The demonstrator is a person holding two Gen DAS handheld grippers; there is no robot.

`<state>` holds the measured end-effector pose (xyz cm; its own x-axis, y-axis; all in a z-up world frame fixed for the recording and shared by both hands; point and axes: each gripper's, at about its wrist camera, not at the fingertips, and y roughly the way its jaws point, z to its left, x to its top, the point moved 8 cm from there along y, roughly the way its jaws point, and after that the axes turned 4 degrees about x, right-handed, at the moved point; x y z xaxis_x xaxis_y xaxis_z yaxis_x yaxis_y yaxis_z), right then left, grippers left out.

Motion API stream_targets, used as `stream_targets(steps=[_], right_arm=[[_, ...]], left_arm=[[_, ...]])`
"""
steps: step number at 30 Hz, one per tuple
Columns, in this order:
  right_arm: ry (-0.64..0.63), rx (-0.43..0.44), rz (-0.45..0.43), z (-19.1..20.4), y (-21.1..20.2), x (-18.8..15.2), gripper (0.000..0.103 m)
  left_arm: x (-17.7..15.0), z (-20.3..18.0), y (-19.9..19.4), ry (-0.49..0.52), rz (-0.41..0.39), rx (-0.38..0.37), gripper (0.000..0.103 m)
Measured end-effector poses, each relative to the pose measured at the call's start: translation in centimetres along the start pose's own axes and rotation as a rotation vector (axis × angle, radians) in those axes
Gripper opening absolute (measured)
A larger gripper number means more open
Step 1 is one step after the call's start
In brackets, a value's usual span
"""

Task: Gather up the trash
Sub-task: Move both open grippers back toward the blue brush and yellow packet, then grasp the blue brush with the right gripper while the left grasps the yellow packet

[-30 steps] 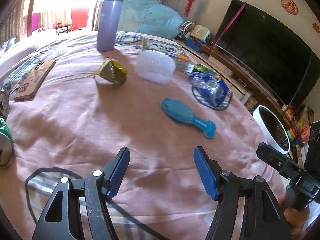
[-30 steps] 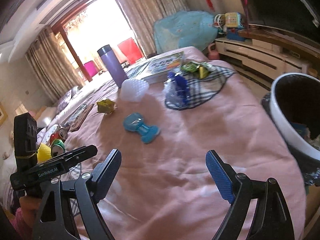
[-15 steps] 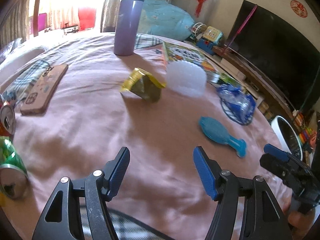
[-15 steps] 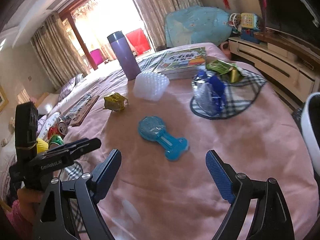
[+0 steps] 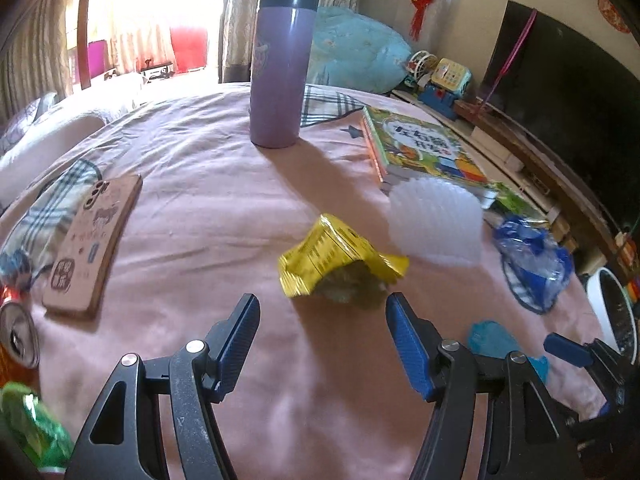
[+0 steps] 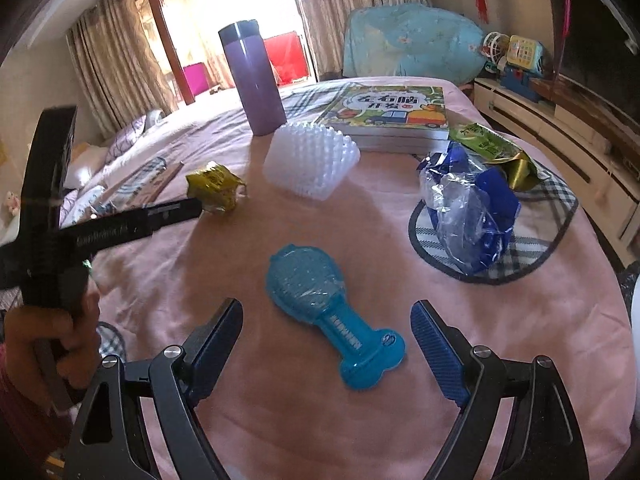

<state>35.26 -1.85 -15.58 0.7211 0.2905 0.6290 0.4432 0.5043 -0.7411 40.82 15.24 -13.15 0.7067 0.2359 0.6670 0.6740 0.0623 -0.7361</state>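
On the bed (image 5: 192, 160), the crumpled wrapper (image 5: 340, 260) lies just ahead of the left tool (image 5: 322, 344), between its 2 spread fingers. Behind it stands the flask (image 5: 280, 68); to its right sits the ridged tray (image 5: 436, 224), with the book (image 5: 420, 148) beyond. The phone (image 5: 94, 240) lies far left, near 2 cans (image 5: 18, 340). The brush (image 6: 328, 308) lies before the right tool (image 6: 326, 344), the plastic bag (image 6: 468, 212) to its right.

Pink bed (image 5: 208, 184), yellow wrapper (image 5: 340, 260), purple flask (image 5: 280, 68), book (image 5: 424, 148), phone (image 5: 94, 240)
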Motion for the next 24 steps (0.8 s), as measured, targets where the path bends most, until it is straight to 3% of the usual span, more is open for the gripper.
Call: stream_targets(steps=[2,8,12,24], right_arm=[[-0.013,-0.008,0.019,0.1,0.6,-0.1,0.083],[-0.04,-0.046,0.069,0.0,1.7,-0.5,0.054],[-0.028,-0.063,0.066,-0.5,1.5,-0.6,0.022],[0.071,0.02,0.016,-1.7,-2.7,-2.4,0.021]], left_arm=[[0.1,0.1,1.0,0.009,0.009,0.005,0.064],[0.4,-0.5,3.2,0.032,0.037,-0.01,0.031],[0.4,-1.2,3.0,0.066,0.021,-0.015,0.021],[-3.4,-4.3,-0.9,0.079,0.028,-0.105,0.017]])
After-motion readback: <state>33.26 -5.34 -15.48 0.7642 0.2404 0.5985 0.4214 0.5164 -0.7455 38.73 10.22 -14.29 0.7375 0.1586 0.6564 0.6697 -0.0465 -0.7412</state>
